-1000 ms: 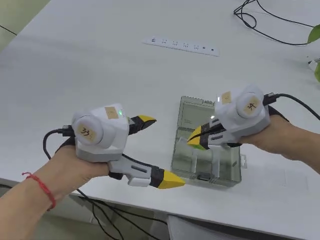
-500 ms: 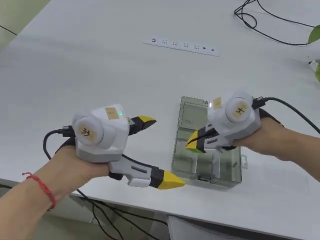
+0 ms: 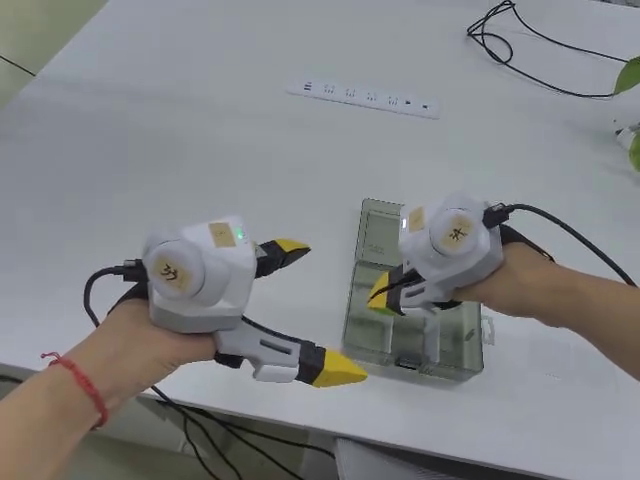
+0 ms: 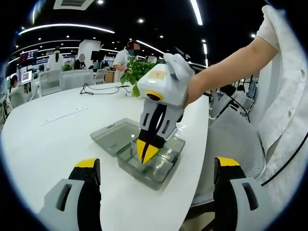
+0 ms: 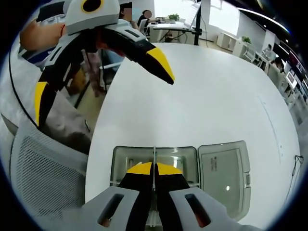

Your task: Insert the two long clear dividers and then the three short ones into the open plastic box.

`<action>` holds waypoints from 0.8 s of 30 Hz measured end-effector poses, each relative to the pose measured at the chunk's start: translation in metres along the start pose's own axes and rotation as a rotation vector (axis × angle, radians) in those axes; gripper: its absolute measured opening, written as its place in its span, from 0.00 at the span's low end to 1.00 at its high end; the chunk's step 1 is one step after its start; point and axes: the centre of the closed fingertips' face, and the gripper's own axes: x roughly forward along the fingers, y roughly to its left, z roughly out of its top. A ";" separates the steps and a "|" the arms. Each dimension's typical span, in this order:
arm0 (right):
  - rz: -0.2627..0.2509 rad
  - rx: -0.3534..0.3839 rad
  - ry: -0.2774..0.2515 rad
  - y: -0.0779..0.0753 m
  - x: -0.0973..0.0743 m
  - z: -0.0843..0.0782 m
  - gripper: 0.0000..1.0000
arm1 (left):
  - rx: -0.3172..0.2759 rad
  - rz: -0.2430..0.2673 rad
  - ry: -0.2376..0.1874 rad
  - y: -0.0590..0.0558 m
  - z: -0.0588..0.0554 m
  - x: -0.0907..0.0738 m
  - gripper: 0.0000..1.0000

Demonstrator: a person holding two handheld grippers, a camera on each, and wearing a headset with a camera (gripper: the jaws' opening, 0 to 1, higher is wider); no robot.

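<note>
The person is standing at a white table (image 3: 200, 150), holding a tool in each hand. A clear rectangular plastic box (image 3: 455, 350) is lying open near the table's front edge, at about 5 o'clock from the table's middle in the head view. Its flat hinged lid (image 3: 385, 225) is lying folded back on the tabletop at the box's 12 o'clock side. The right tool (image 3: 380, 293) is pointing down into the box's left half, its yellow-tipped jaws clenched together. In the right gripper view they appear to be pinching a thin clear plastic divider (image 5: 154, 155), which is showing edge-on as a pale line. It is running from the tips toward 12 o'clock, across the open box to its far wall. The left tool (image 3: 315, 308) is hovering at 9 o'clock from the box, clear of it. Its jaws are spread wide and gripping nothing, one yellow tip pointing toward the lid and the other hanging beyond the table's front edge. In the left gripper view the right tool is coming down from 12 o'clock between the left tool's two spread jaws, with its tips inside the box. A white power strip (image 3: 365, 95) is lying well apart at 12 o'clock on the table, and a black cable (image 3: 530, 40) is looping at 1 o'clock. A red string bracelet (image 3: 75, 375) is circling the person's left wrist.
</note>
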 end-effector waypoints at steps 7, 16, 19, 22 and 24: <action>0.000 -0.018 0.042 0.000 0.006 -0.004 0.02 | 0.003 0.000 -0.002 0.000 0.001 0.001 1.00; -0.008 -0.021 0.036 0.000 0.005 -0.004 0.03 | 0.006 -0.001 0.003 0.000 0.001 0.001 1.00; -0.015 -0.013 0.024 0.000 0.004 -0.003 0.03 | 0.005 0.002 0.004 0.001 0.000 0.000 1.00; -0.022 0.030 -0.015 -0.001 -0.001 0.002 0.04 | 0.007 0.002 0.007 0.000 0.000 -0.001 1.00; -0.022 0.050 -0.032 -0.002 -0.005 0.005 0.06 | 0.006 0.004 0.008 0.001 0.000 -0.001 1.00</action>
